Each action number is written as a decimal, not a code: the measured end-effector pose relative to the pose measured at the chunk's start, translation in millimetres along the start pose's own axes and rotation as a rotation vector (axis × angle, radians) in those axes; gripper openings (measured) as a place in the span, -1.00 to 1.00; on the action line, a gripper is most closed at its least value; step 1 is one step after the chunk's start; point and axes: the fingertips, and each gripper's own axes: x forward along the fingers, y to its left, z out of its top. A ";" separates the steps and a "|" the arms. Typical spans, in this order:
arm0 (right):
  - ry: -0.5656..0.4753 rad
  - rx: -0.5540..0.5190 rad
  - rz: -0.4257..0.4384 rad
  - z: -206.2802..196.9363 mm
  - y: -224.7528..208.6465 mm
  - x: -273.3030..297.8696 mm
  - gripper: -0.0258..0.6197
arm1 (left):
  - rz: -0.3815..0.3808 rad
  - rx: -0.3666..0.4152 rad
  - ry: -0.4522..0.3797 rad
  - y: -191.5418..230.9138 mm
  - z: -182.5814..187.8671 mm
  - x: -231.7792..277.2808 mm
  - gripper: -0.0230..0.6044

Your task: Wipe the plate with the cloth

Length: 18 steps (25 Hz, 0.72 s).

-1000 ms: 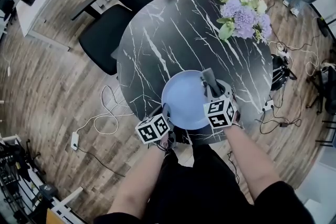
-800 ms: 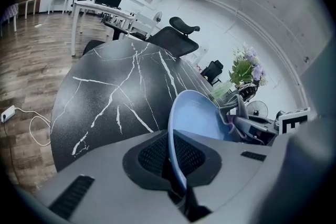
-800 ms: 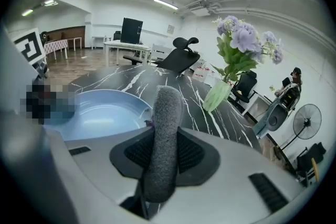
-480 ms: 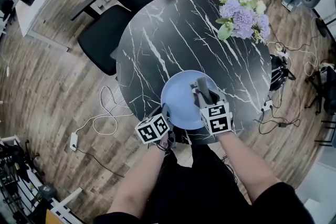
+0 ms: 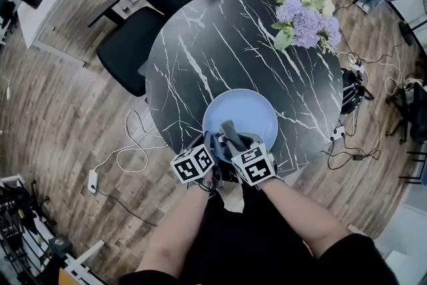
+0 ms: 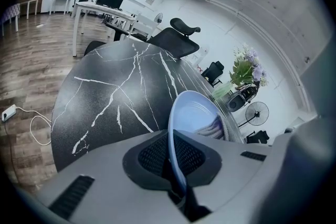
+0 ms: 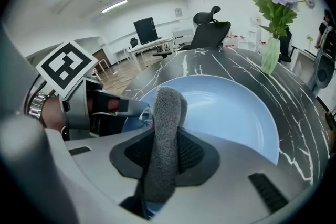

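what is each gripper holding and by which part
Left gripper: the blue plate, by its near rim. Right gripper: the grey cloth, by its lower part, end sticking out.

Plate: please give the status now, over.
Left tool shut on plate rim. Right tool shut on cloth, over plate's near edge. Flowers at table's far edge, not in the way.

Pale blue round shallow plate point(image 5: 248, 115) at near edge of table point(image 5: 200, 43), near rim pinched by left gripper point(image 6: 177, 157). Grey rolled cloth point(image 5: 230, 133) upright over plate's near rim, clamped by right gripper point(image 7: 164, 153).
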 end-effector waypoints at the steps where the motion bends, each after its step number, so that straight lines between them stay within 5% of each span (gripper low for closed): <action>1: 0.009 -0.013 0.016 -1.7 5.1 1.1 -0.58 | 0.003 0.002 -0.001 0.3 0.4 -0.2 -0.83; 11: 0.147 -0.137 0.105 -29.6 15.3 -12.7 -0.58 | -0.005 -0.002 -0.001 -1.2 1.3 -1.7 -0.83; 18: 0.200 -0.240 0.032 -41.4 -29.2 -32.5 -0.58 | -0.004 0.007 0.001 -0.7 2.1 -1.3 -0.83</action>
